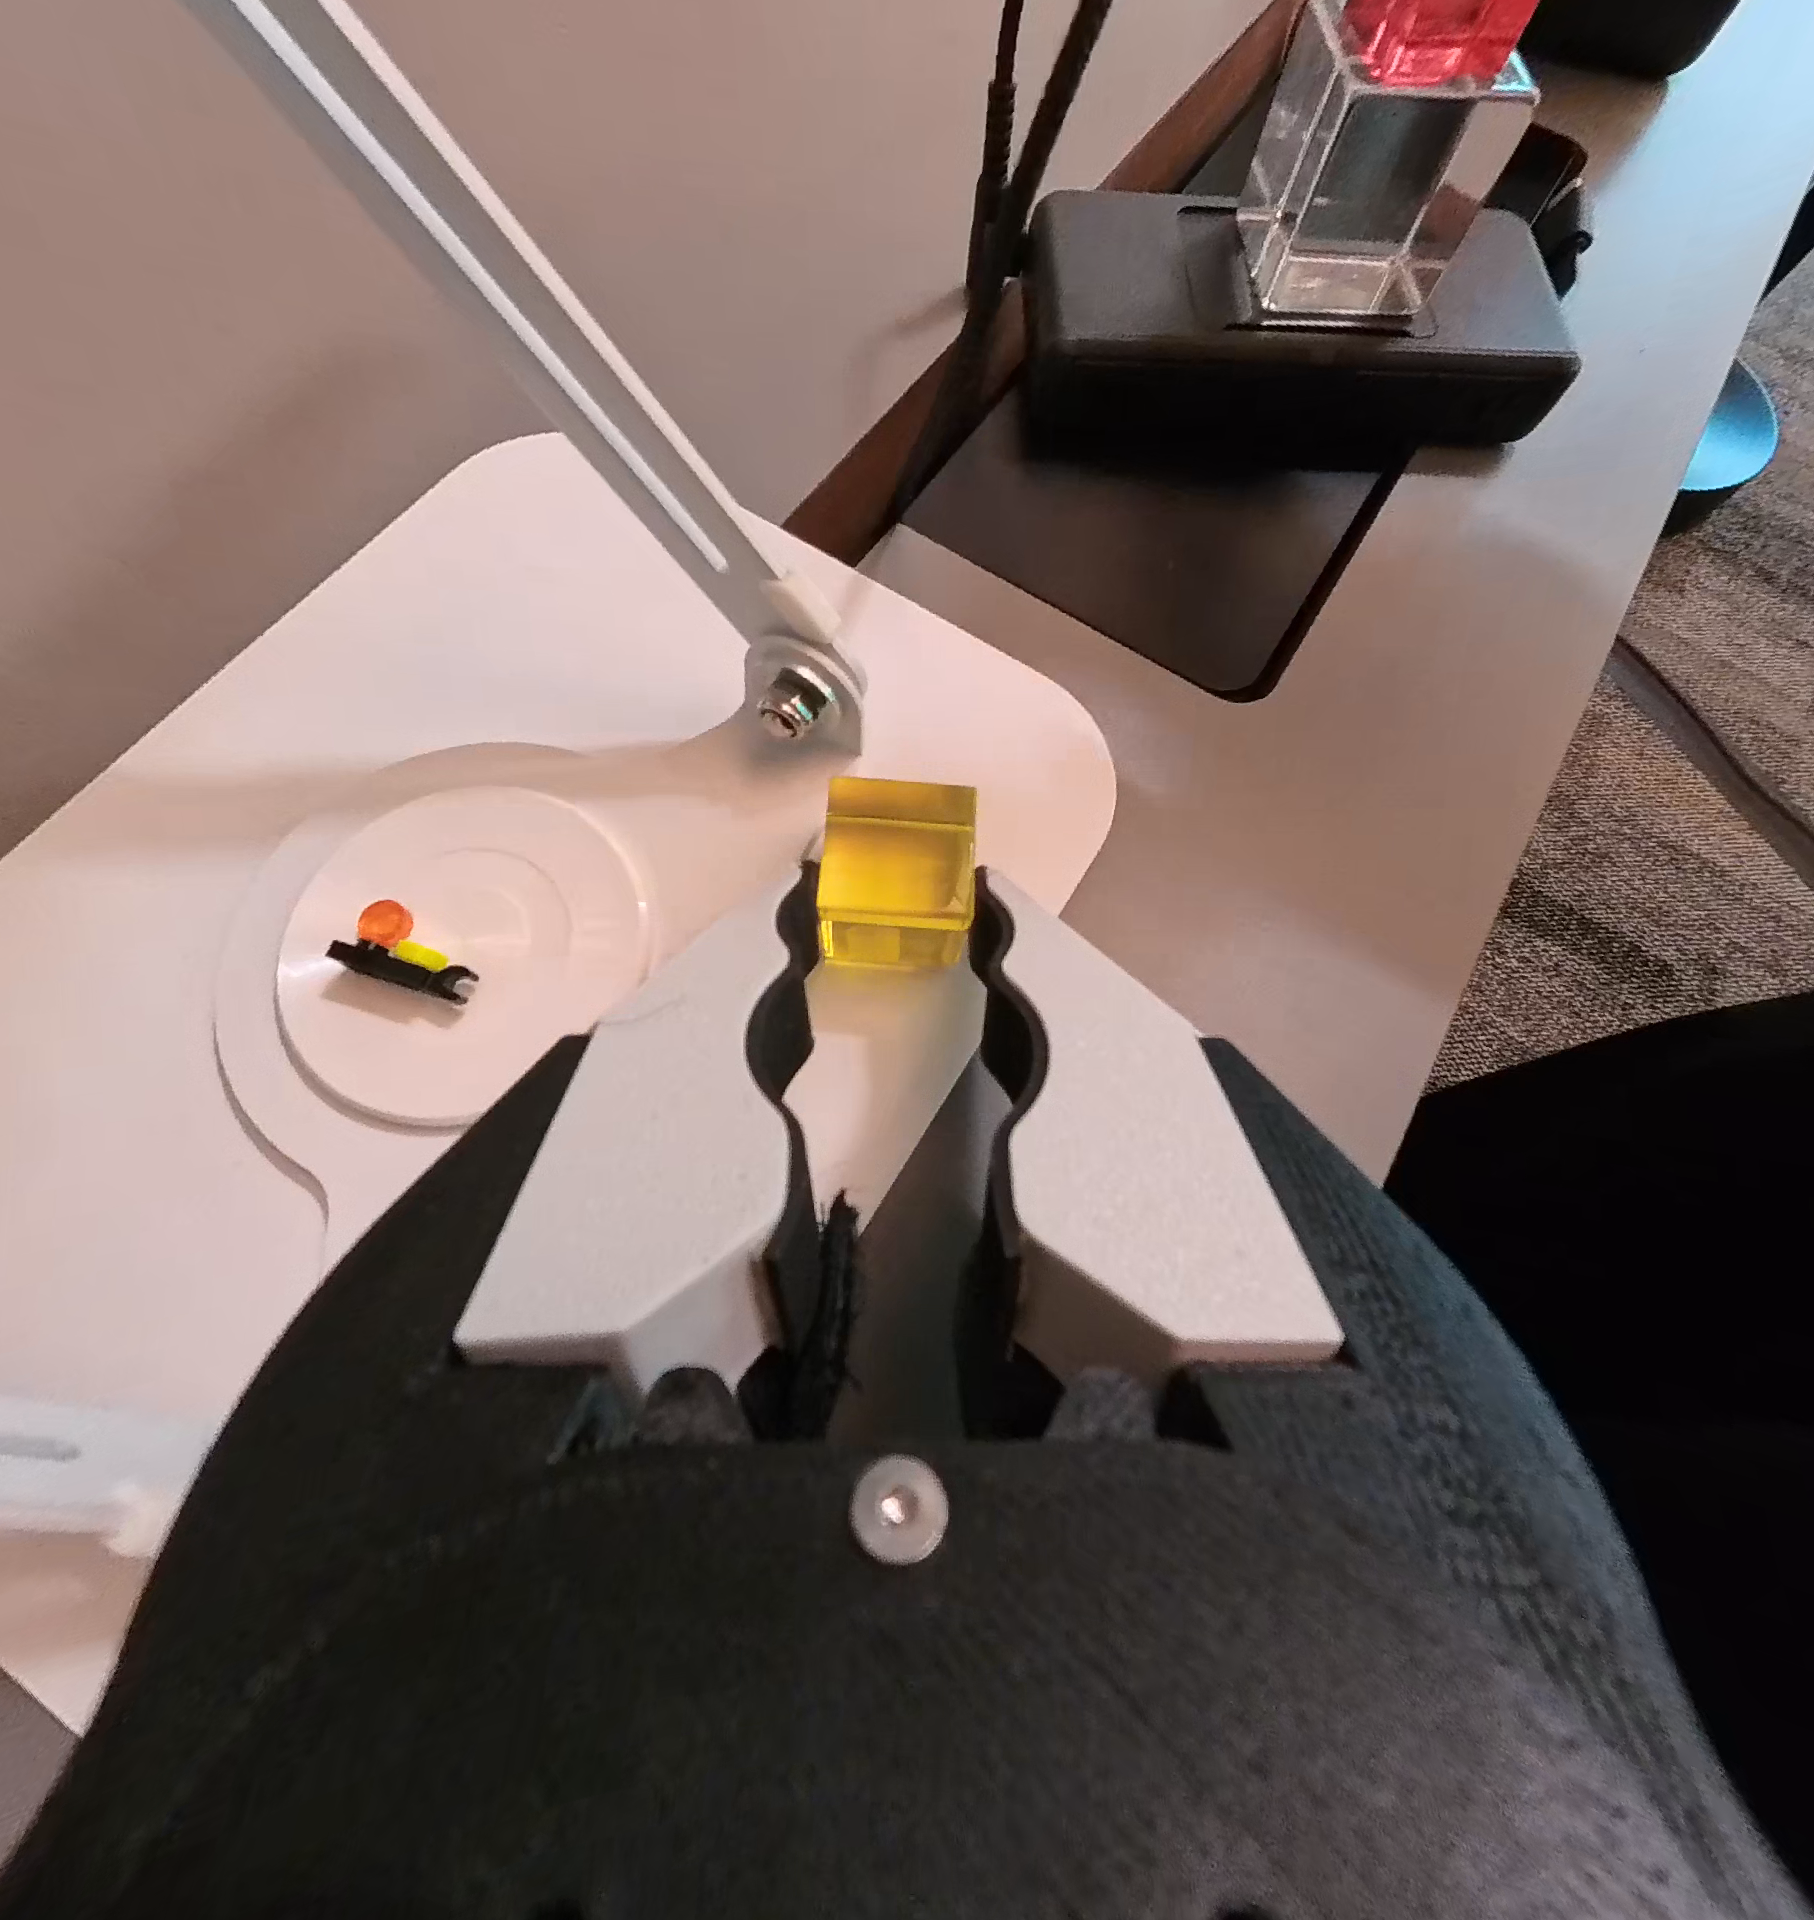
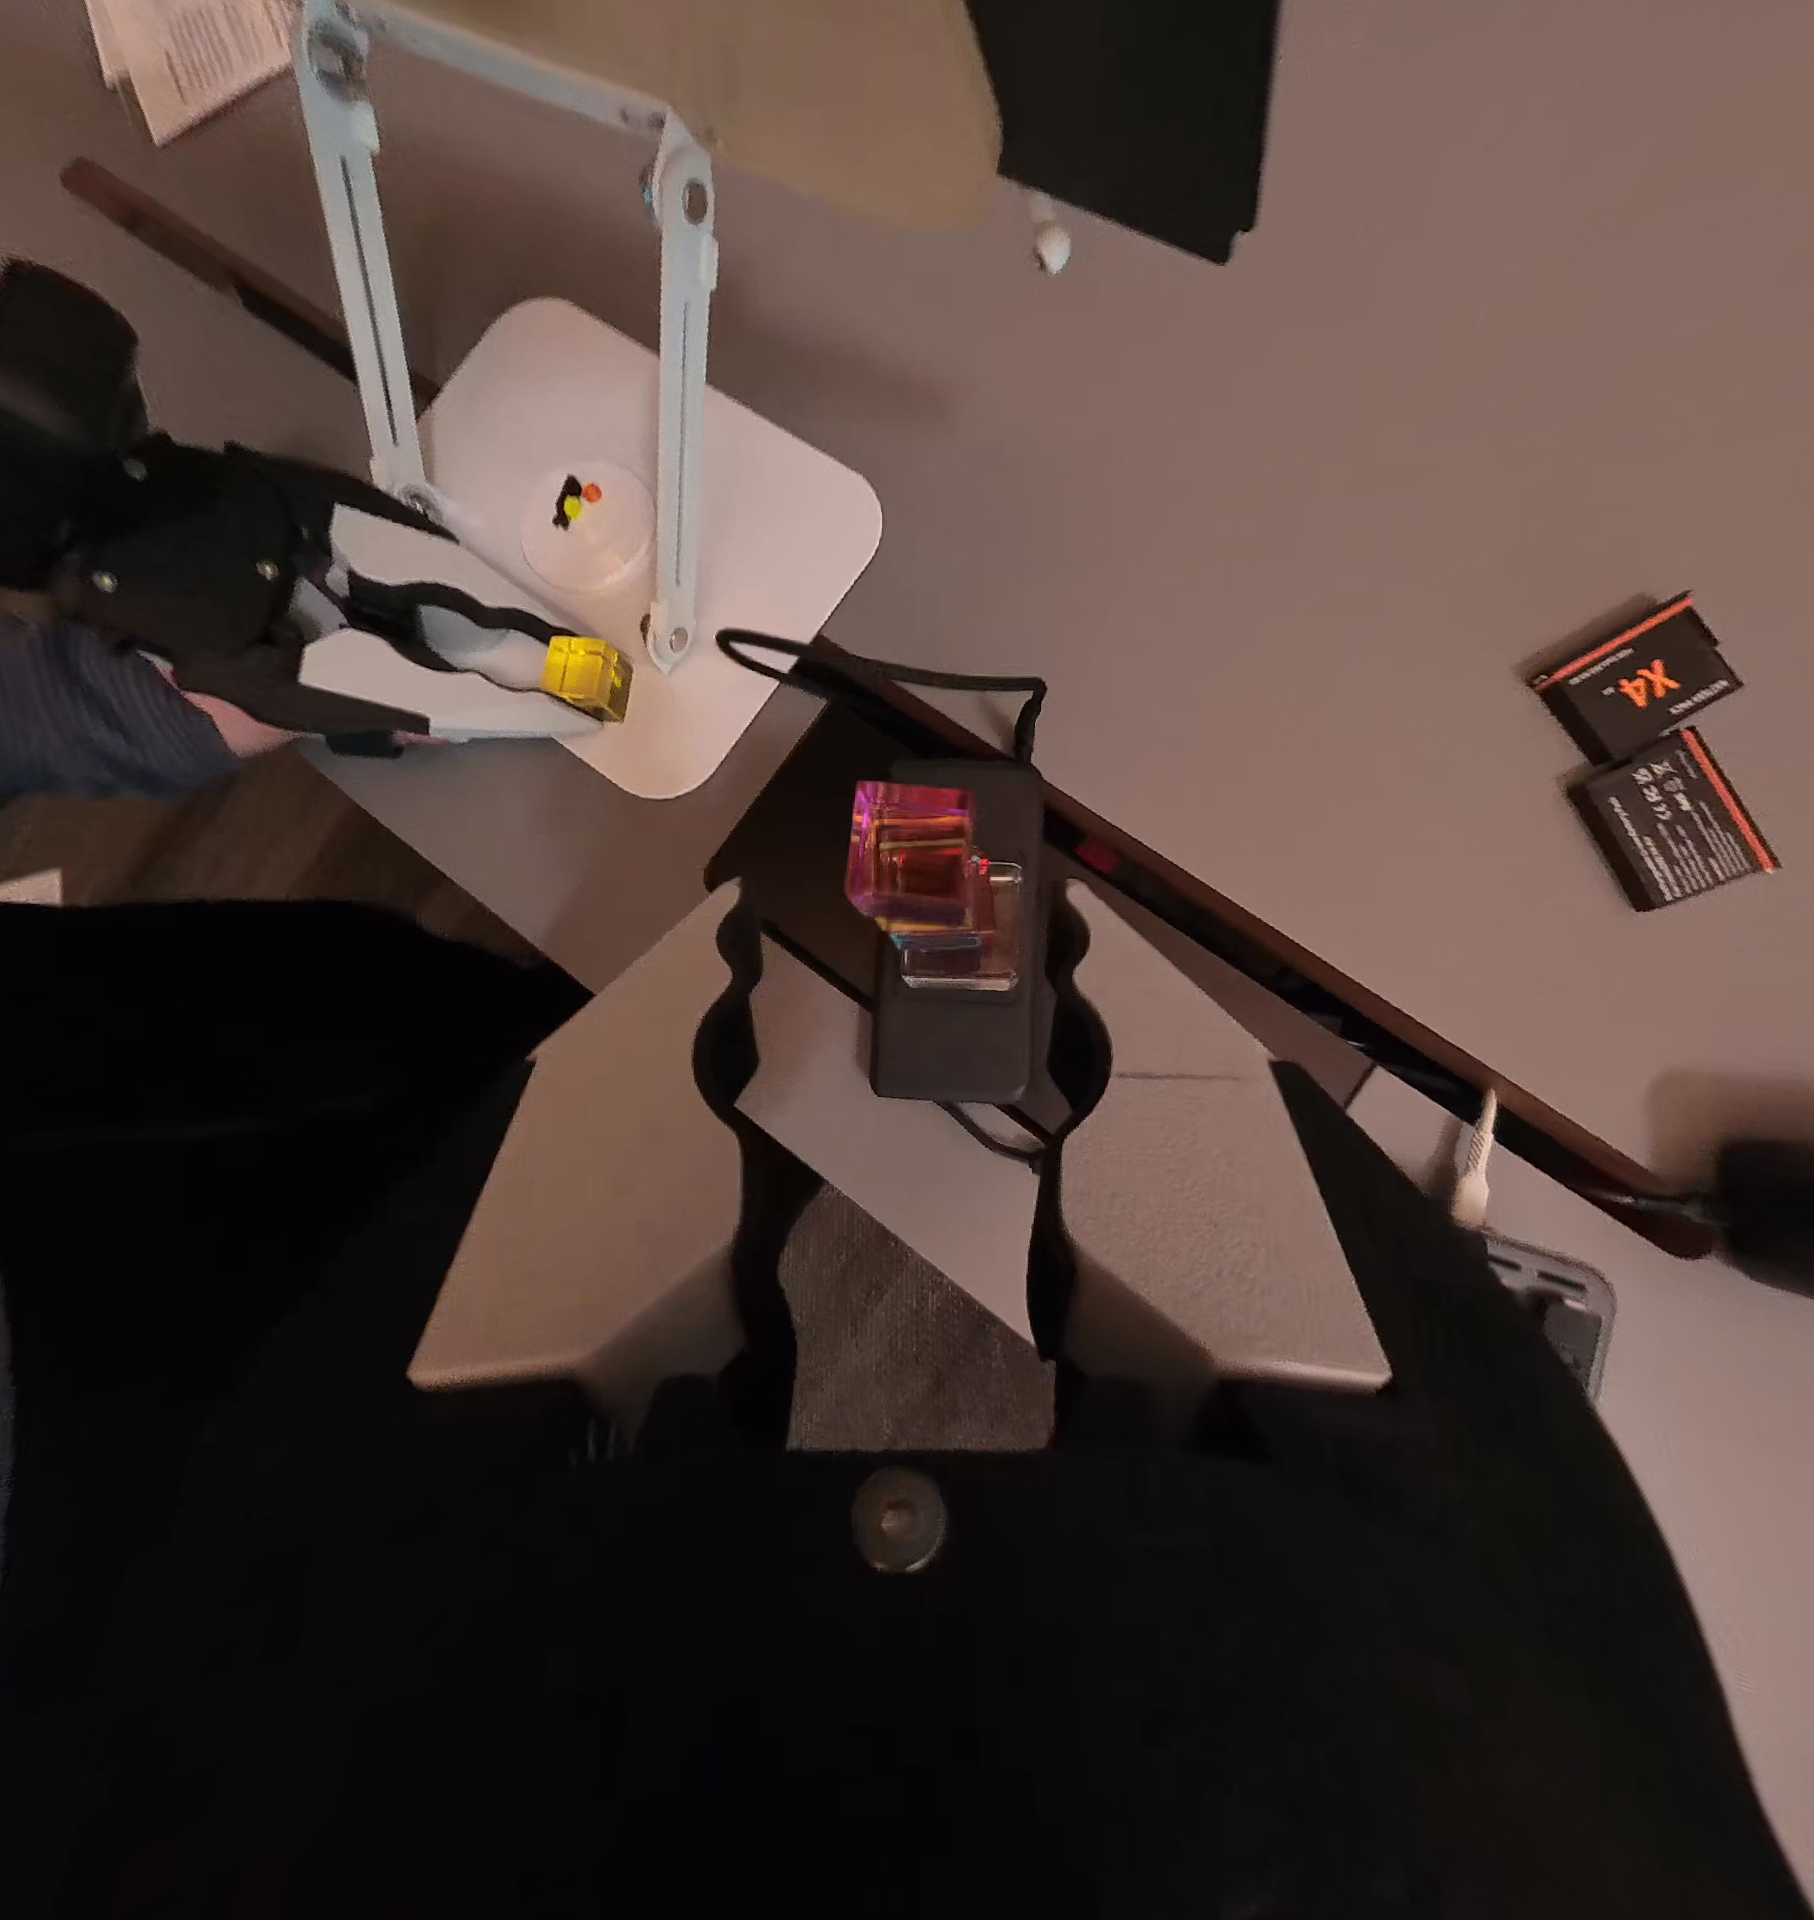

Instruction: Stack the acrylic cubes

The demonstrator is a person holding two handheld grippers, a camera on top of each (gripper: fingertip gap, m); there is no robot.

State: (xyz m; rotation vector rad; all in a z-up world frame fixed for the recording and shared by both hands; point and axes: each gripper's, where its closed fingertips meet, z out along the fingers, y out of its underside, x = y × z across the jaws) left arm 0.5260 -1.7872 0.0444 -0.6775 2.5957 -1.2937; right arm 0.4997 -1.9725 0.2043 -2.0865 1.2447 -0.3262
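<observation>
Left tool (image 1: 895, 914) gripping yellow cube (image 1: 898, 883), base corner (image 1: 1079, 821).

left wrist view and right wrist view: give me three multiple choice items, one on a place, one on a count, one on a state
1. Where does the small black piece with orange and yellow bits lie?
A. on the round white disc of the white base plate
B. on the black box
C. on the carpet

2. How many black packs with orange trim lie on the grey table?
A. one
B. two
C. four

3. What is the state of the left tool?
A. wide open and bare
B. closed on the translucent yellow cube
C. out of view

Key: 1 A, it sits on the disc; 2 B, two lie side by side; 3 B, both pads press the cube's sides.
</observation>
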